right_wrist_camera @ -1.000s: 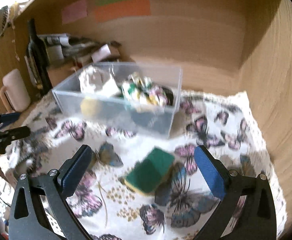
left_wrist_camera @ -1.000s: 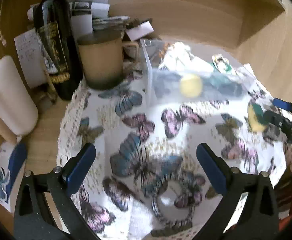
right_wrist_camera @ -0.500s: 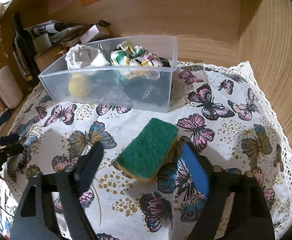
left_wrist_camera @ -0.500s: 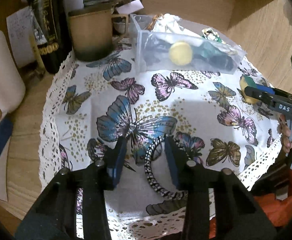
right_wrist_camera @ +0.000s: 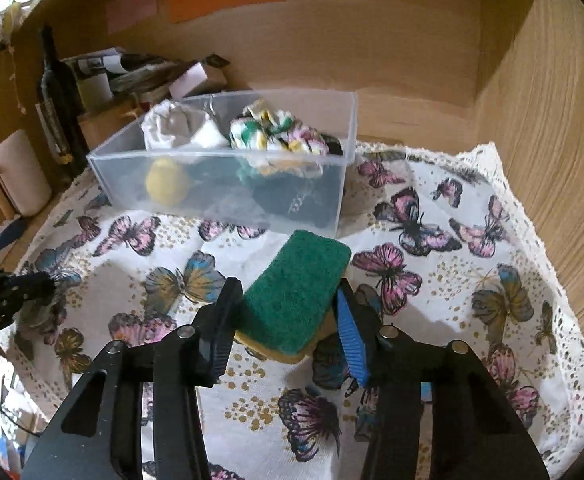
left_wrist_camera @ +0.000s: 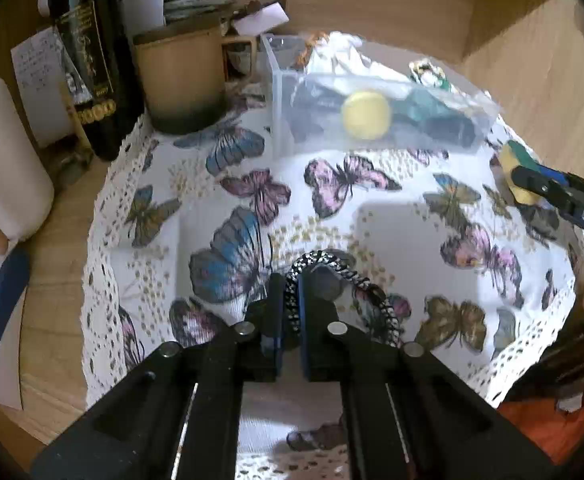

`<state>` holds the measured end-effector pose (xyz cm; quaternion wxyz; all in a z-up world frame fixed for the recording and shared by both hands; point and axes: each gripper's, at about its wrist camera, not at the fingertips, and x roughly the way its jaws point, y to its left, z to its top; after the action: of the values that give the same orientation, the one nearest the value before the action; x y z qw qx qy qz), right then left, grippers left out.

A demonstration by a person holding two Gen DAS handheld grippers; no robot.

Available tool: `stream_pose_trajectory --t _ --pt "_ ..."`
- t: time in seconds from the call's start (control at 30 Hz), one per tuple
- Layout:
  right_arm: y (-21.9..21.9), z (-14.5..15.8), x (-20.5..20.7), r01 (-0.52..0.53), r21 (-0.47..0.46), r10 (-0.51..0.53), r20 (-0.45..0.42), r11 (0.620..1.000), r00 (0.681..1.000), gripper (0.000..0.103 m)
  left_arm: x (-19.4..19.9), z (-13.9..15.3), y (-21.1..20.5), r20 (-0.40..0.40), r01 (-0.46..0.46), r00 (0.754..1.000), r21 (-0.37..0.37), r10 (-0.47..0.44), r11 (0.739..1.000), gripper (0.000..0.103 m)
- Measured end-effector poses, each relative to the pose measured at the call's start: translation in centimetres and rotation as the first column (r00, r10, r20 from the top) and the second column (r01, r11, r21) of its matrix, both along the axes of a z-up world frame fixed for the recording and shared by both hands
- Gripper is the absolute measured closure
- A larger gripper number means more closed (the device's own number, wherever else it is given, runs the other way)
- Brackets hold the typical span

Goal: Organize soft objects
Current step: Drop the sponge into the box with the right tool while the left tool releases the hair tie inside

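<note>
My left gripper (left_wrist_camera: 290, 304) is shut on a black-and-white scrunchie (left_wrist_camera: 375, 296), which hangs to the right of the fingers just above the butterfly cloth (left_wrist_camera: 391, 220). My right gripper (right_wrist_camera: 286, 320) is shut on a green-and-yellow sponge (right_wrist_camera: 295, 288), pinched at its near end and raised off the cloth (right_wrist_camera: 471, 300). The clear plastic bin (right_wrist_camera: 228, 196) stands beyond the sponge; it holds a yellow ball (right_wrist_camera: 166, 182), white cloth and a patterned scrunchie. The bin (left_wrist_camera: 371, 120) also shows far ahead in the left wrist view, with the right gripper and sponge (left_wrist_camera: 521, 172) at the right edge.
A dark wine bottle (left_wrist_camera: 92, 56), a brown candle jar (left_wrist_camera: 180, 80) and a cream mug (left_wrist_camera: 4, 164) stand at the back left with papers behind. Wooden walls close the back and right (right_wrist_camera: 551, 140). The left gripper shows at the left edge (right_wrist_camera: 8, 292).
Both grippers have gone from wide open to shut: the left closed on the scrunchie, the right closed on the sponge and lifted its near end.
</note>
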<state>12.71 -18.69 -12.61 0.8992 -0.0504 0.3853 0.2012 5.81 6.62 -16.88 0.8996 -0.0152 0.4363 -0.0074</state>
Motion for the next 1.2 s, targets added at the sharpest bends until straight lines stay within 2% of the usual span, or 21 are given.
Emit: stream_pose_trajectory --t 0.23,0.5,0.63,0.77,0.93,1.2 --pt "-0.6 2.4 -0.4 -0.005 0.029 0.003 0.073 1.000 0.997 0.060 1.0 3.4 -0.8 0.116 0.001 0.993 0.013 -0.003 1.000 0.098" --pt "0.2 5.6 0.1 -0.041 0.061 0.031 0.164 0.997 0.986 0.060 3.7 8.0 -2.0 0.256 0.007 0.967 0.010 -0.009 1.000 0.098" --pt "1.1 7.0 1.0 -0.077 0.074 0.060 0.205 0.994 0.977 0.060 5.5 9.7 -2.4 0.295 0.007 0.956 0.004 -0.008 1.000 0.098" --pt "2.6 7.8 2.1 -0.120 0.076 0.100 0.236 0.990 0.967 0.060 7.8 10.1 -1.9 0.286 -0.010 0.958 -0.022 0.016 1.000 0.098" --pt "5.1 7.9 3.9 -0.176 0.057 0.157 0.240 0.983 0.958 0.060 10.7 8.9 -1.2 0.251 -0.040 0.967 -0.031 0.046 0.999 0.098" --pt "9.7 5.0 6.9 -0.238 -0.006 0.236 0.174 0.971 0.956 0.060 14.2 5.8 0.0 0.168 -0.064 0.983 -0.051 0.071 0.997 0.098"
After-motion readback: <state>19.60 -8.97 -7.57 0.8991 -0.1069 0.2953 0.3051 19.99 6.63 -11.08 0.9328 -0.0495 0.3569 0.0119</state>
